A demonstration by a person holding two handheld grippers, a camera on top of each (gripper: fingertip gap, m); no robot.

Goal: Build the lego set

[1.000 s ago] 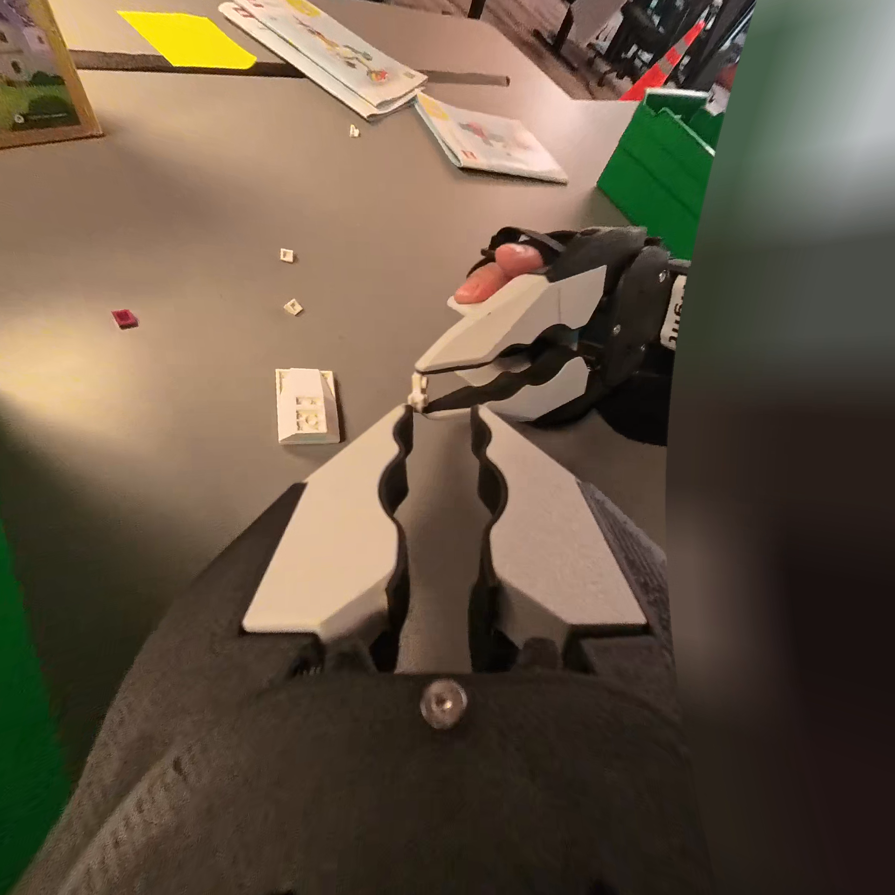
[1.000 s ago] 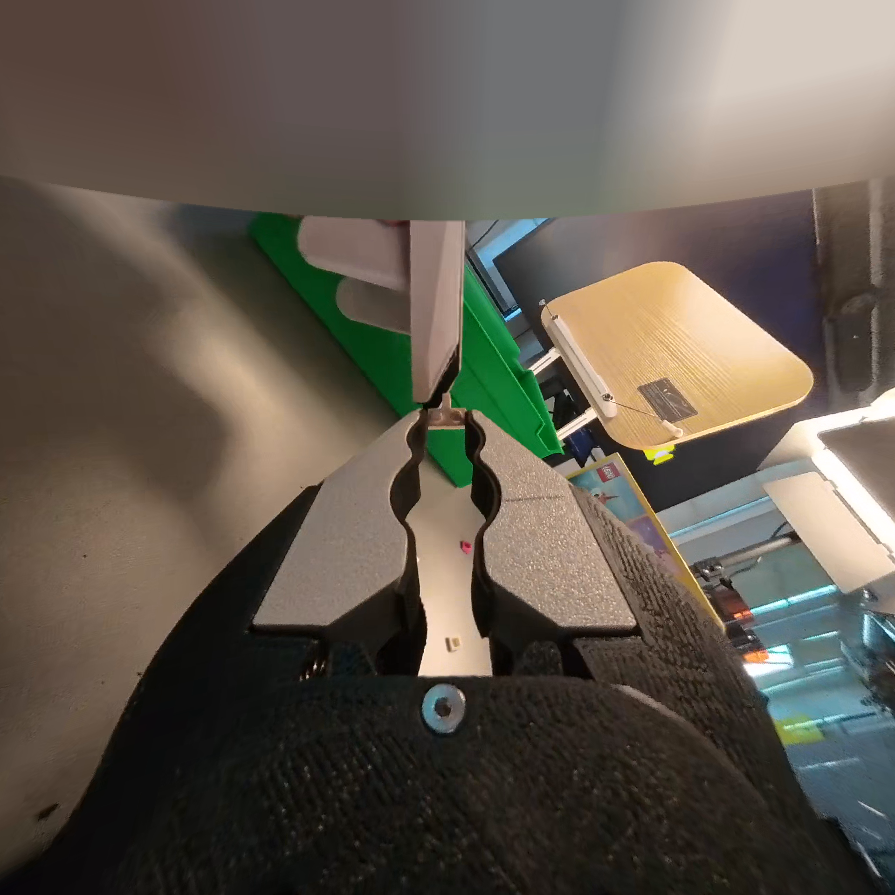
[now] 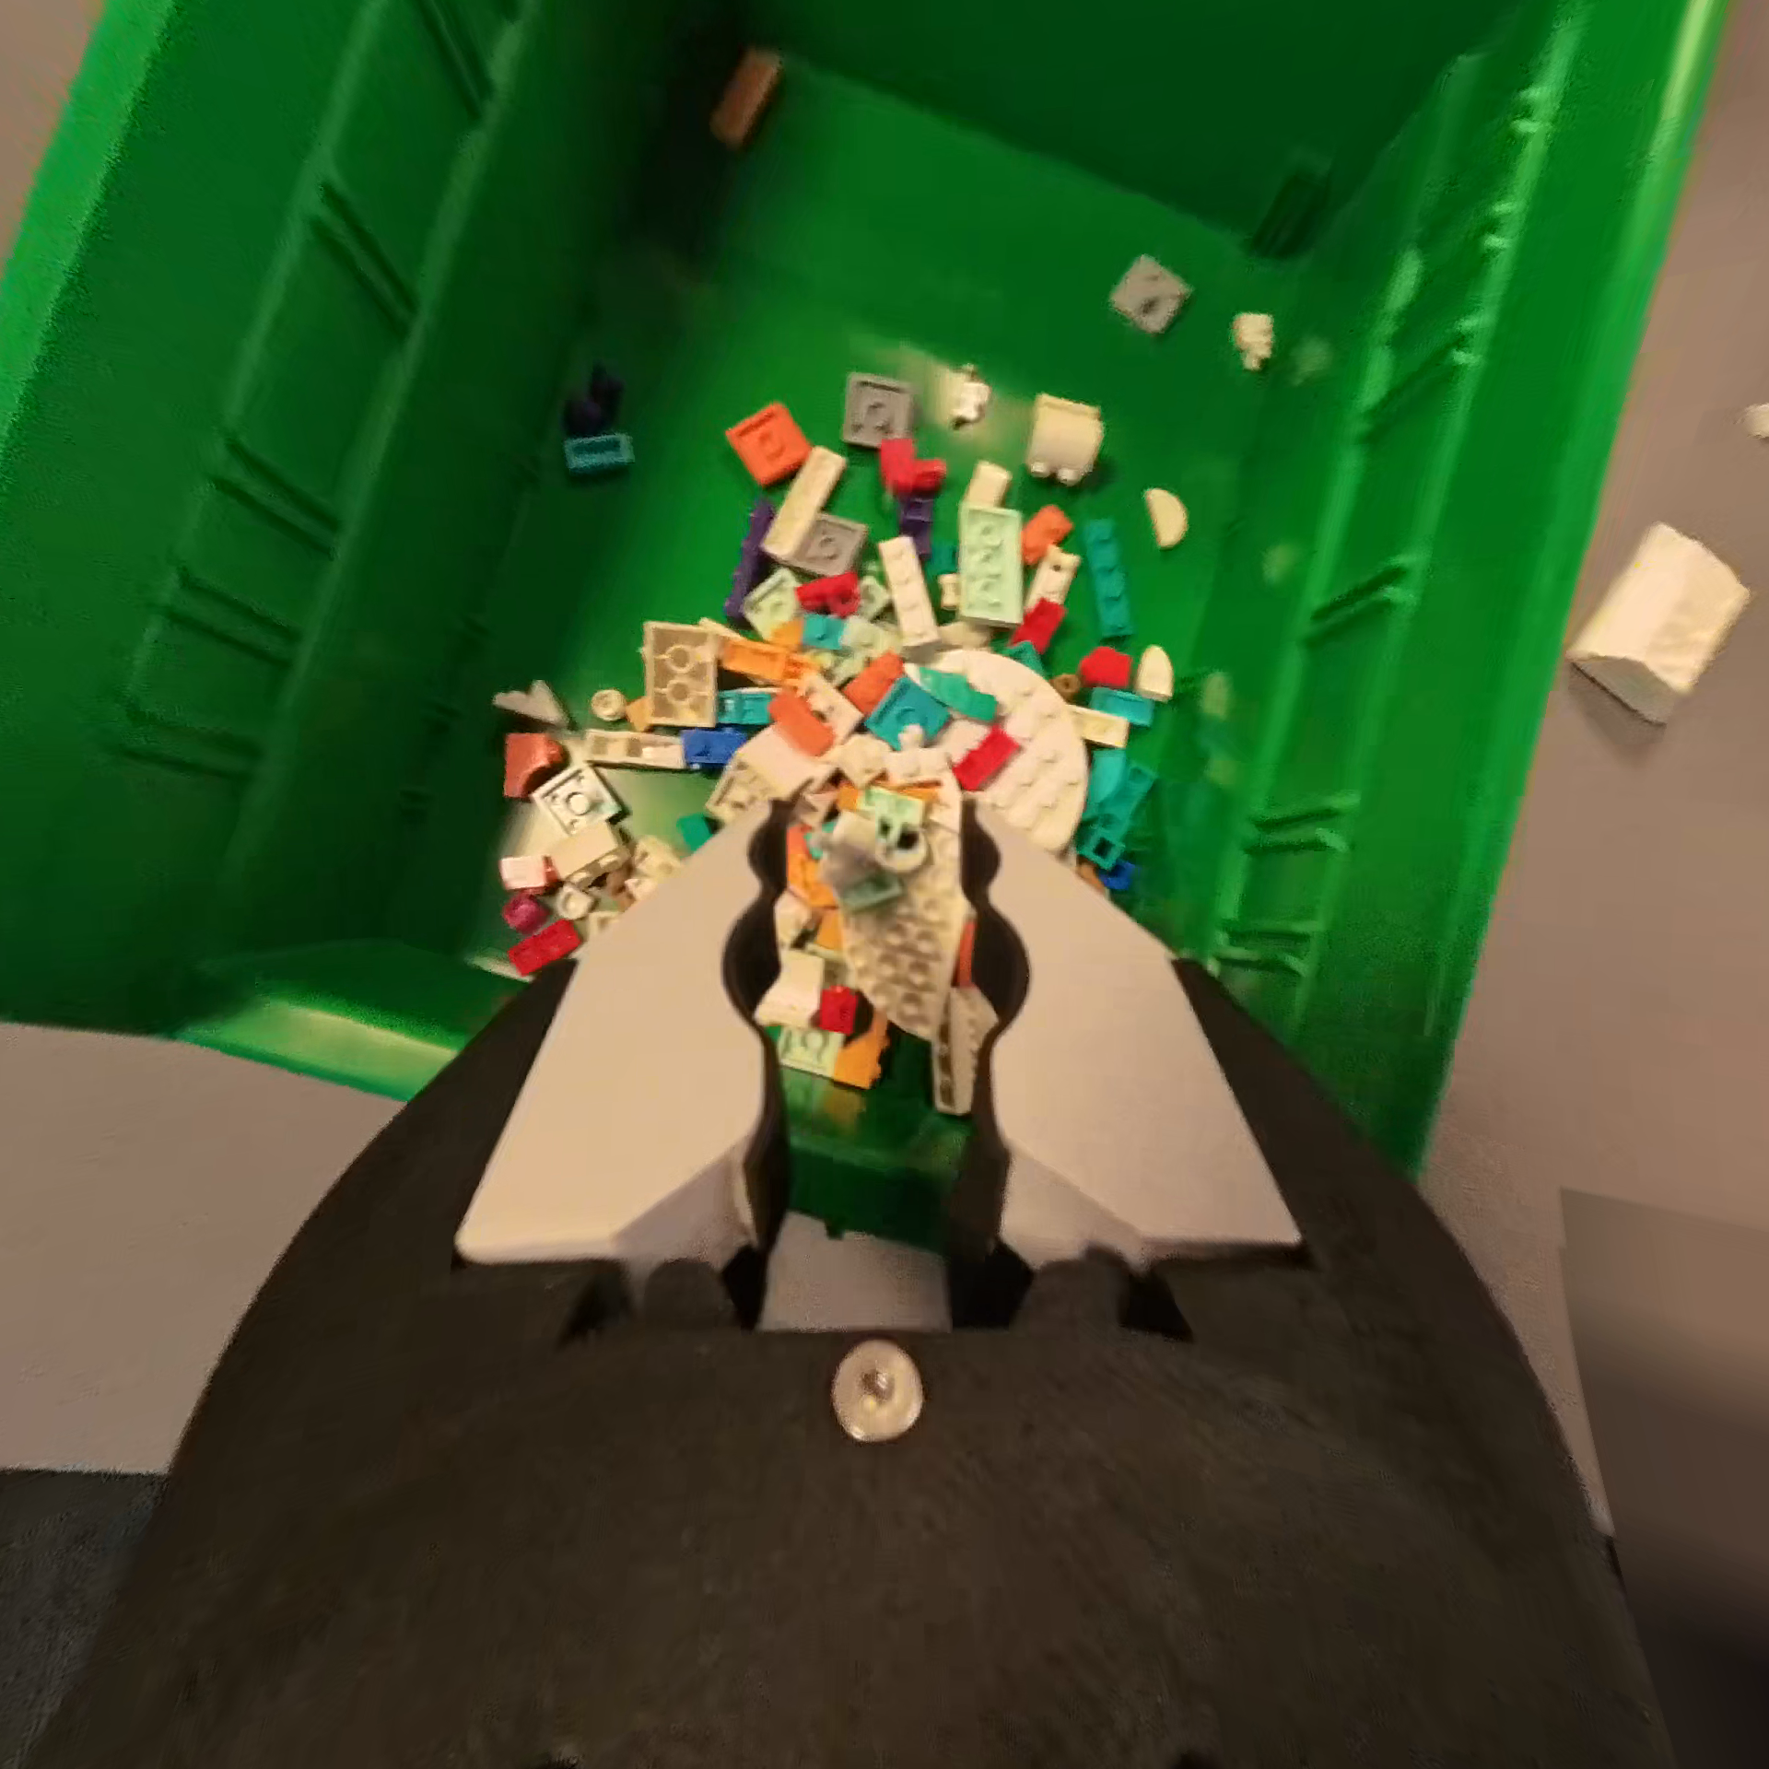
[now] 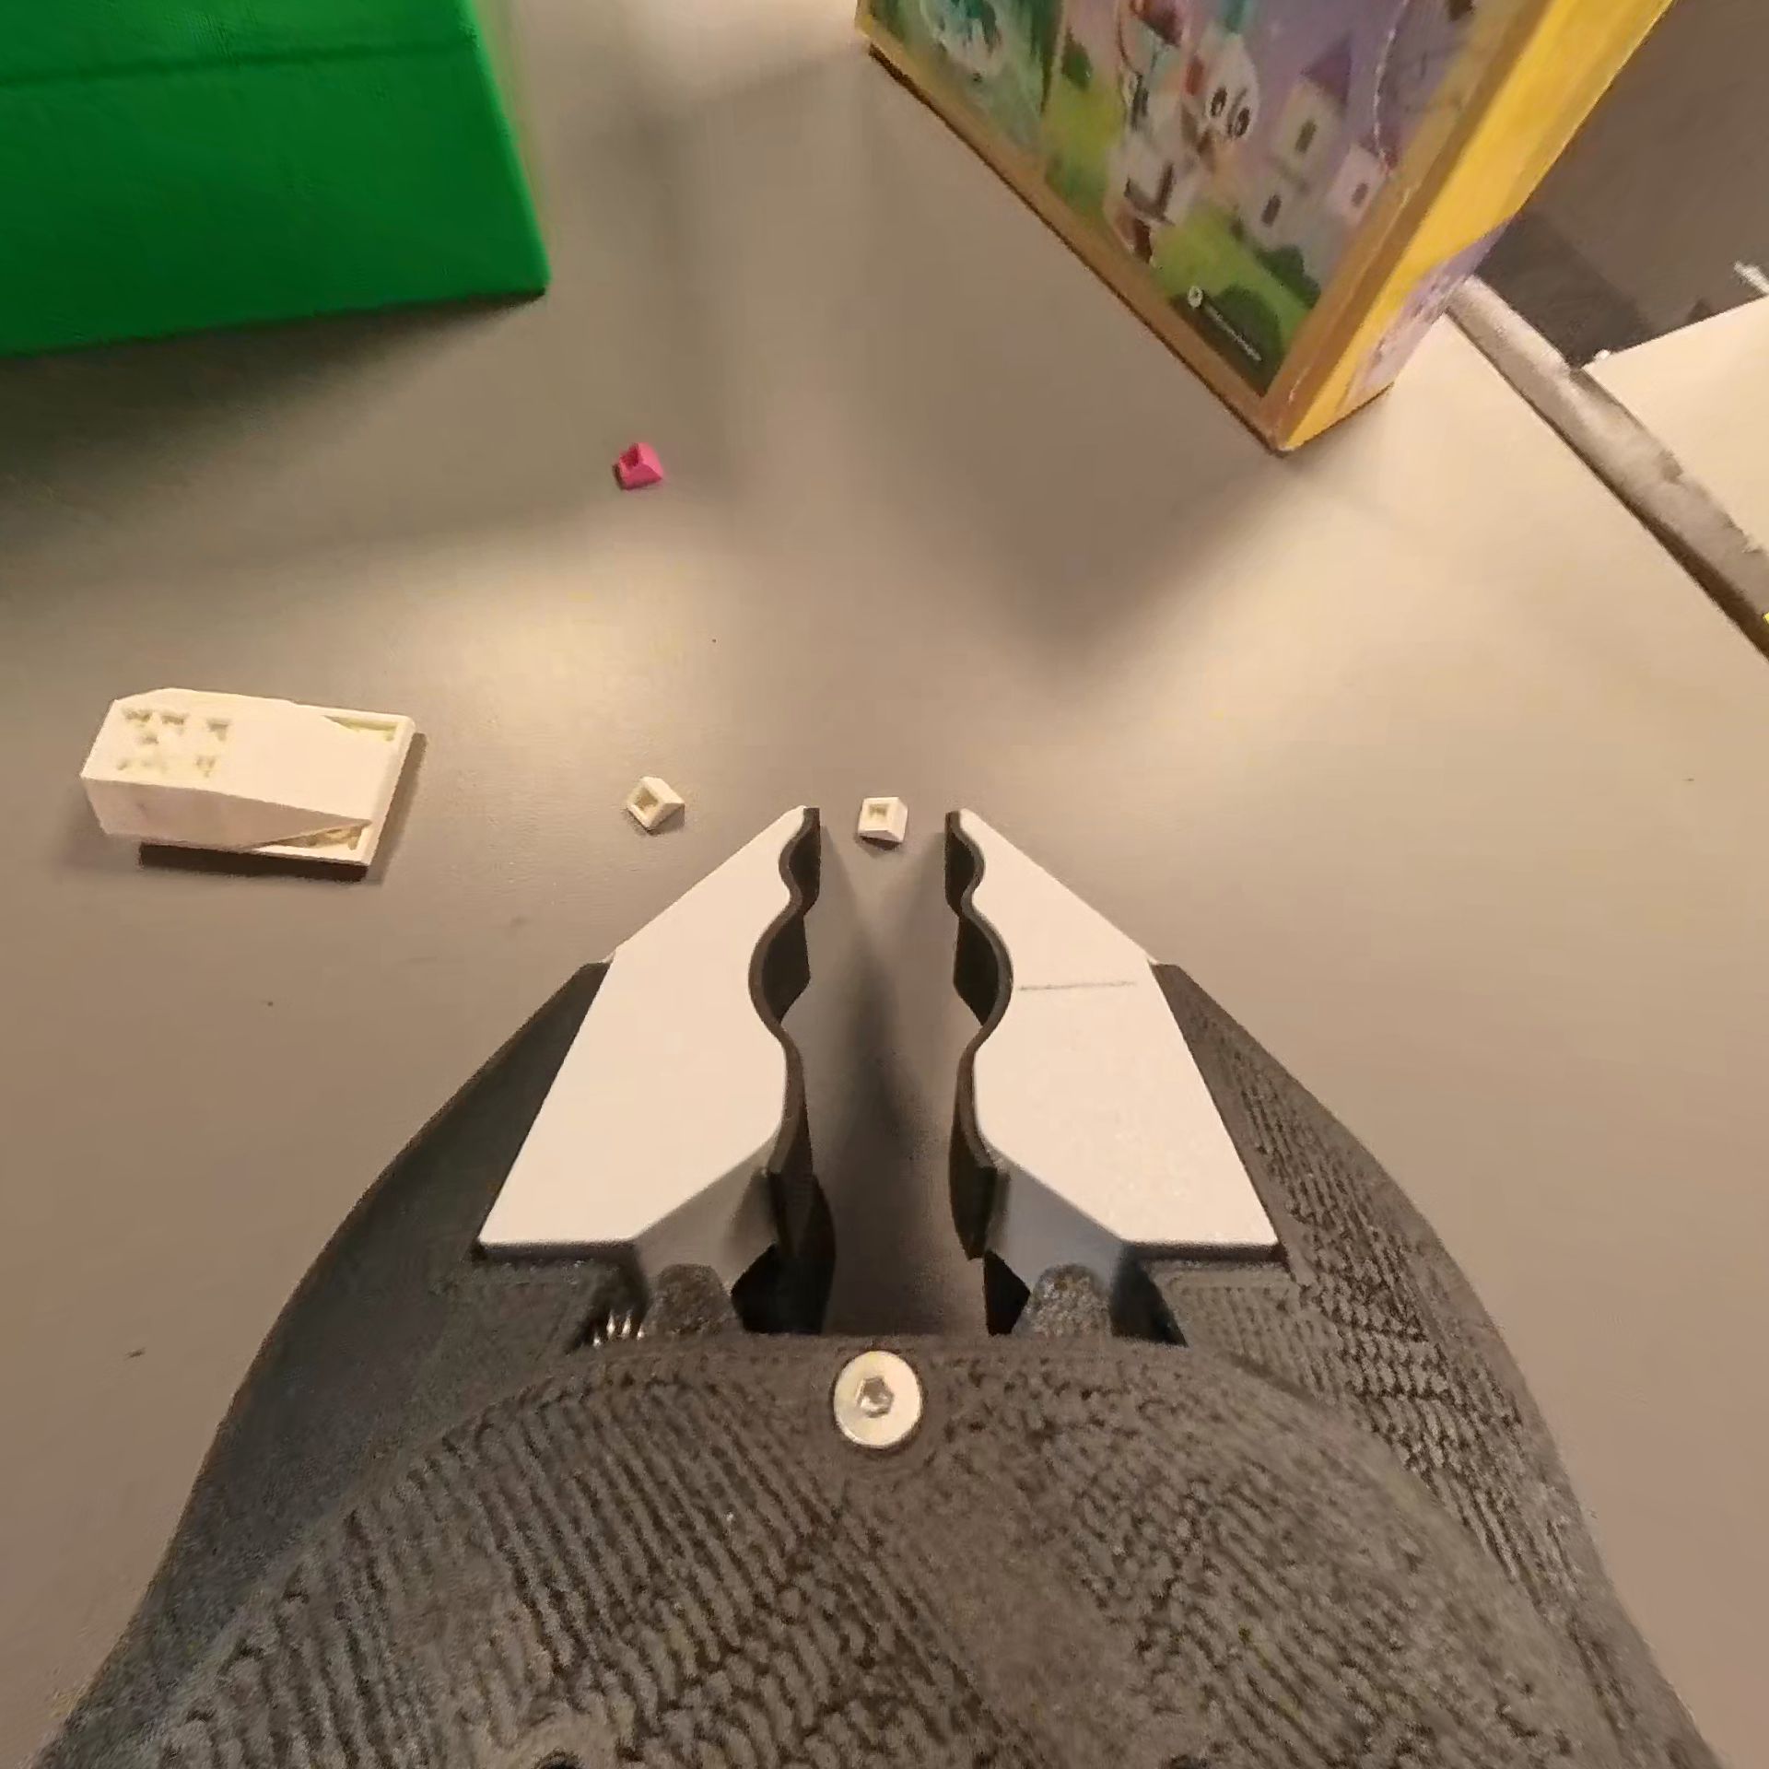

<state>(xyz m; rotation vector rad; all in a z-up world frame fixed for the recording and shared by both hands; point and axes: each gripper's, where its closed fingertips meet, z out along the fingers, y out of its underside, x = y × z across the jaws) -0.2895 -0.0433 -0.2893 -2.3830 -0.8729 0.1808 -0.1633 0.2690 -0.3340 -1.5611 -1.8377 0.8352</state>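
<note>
Green bin point(image 3: 287, 479) holds mixed toy bricks point(image 3: 862, 651) | left gripper point(image 3: 876, 814) above pile, jaws spread, empty | right gripper point(image 4: 881, 814) over grey table point(image 4: 1244, 766), jaws spread around small white slope piece point(image 4: 879, 821), untouched | risk: closing off-centre could flick it away.

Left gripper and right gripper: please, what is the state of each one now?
Left gripper: open, holding nothing, above the pile of bricks in the green bin.
Right gripper: open, holding nothing, a small white brick between its tips on the table.
</note>
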